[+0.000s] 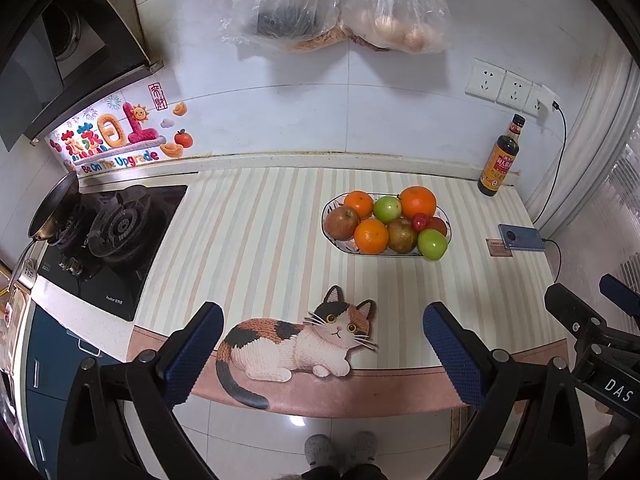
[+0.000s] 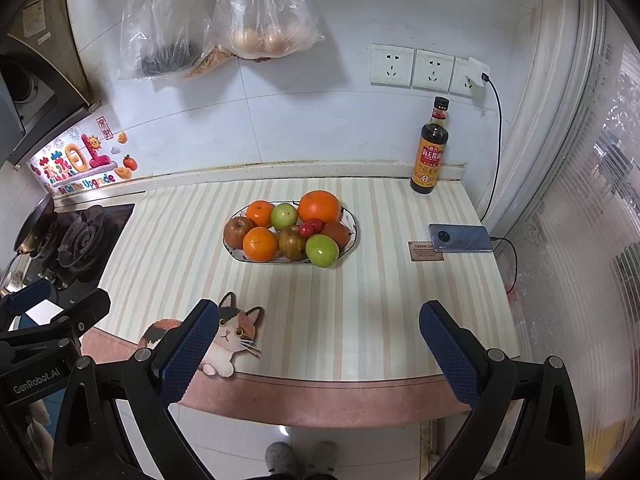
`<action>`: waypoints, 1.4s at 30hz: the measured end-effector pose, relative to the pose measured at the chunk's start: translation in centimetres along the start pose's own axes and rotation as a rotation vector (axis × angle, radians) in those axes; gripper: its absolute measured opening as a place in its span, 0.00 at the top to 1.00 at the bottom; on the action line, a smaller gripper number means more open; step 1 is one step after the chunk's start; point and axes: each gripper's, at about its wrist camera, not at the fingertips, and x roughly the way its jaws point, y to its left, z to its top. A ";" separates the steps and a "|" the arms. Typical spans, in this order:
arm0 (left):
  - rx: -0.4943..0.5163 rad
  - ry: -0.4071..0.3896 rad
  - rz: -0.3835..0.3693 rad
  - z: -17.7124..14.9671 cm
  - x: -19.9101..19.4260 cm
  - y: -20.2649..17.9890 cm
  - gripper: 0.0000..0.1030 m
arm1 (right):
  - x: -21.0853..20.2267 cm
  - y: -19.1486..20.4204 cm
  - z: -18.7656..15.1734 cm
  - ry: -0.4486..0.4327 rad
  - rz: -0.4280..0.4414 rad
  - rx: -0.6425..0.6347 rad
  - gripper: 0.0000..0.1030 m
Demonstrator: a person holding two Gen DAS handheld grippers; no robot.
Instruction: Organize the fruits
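Note:
A white oval plate (image 1: 330, 205) (image 2: 352, 220) stands on the striped counter mat, piled with fruit: oranges (image 1: 418, 201) (image 2: 319, 206), green apples (image 1: 432, 244) (image 2: 322, 250), brownish-red apples (image 1: 341, 222) (image 2: 237, 232) and a small red fruit (image 1: 420, 221) (image 2: 306, 230). My left gripper (image 1: 323, 344) is open and empty, held back over the counter's front edge above the cat picture. My right gripper (image 2: 320, 340) is open and empty, also over the front edge, well short of the plate. Each gripper shows at the side of the other's view.
A dark sauce bottle (image 1: 500, 158) (image 2: 432, 148) stands at the back right by the wall. A phone (image 1: 522, 237) (image 2: 461, 238) on a cable lies at the right. A gas hob (image 1: 112, 240) with a pan (image 1: 54, 208) is on the left. Plastic bags (image 1: 340, 4) hang on the wall.

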 end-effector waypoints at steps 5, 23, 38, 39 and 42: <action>0.002 -0.001 0.002 0.0 0.0 0.0 0.01 | -0.1 -0.2 0.0 -0.001 0.001 0.000 0.01; 0.002 0.000 0.006 -0.2 -0.1 -0.1 0.01 | -0.2 -0.4 0.3 0.007 0.012 -0.005 0.01; 0.001 -0.002 0.010 -0.3 -0.3 0.0 0.01 | -0.3 -0.4 0.2 0.007 0.013 -0.005 0.01; 0.000 -0.002 0.008 -0.3 -0.3 0.0 0.01 | -0.3 -0.4 0.2 0.006 0.014 -0.005 0.01; 0.000 -0.001 0.010 -0.3 -0.3 0.0 0.01 | -0.3 -0.4 0.2 0.007 0.015 -0.004 0.01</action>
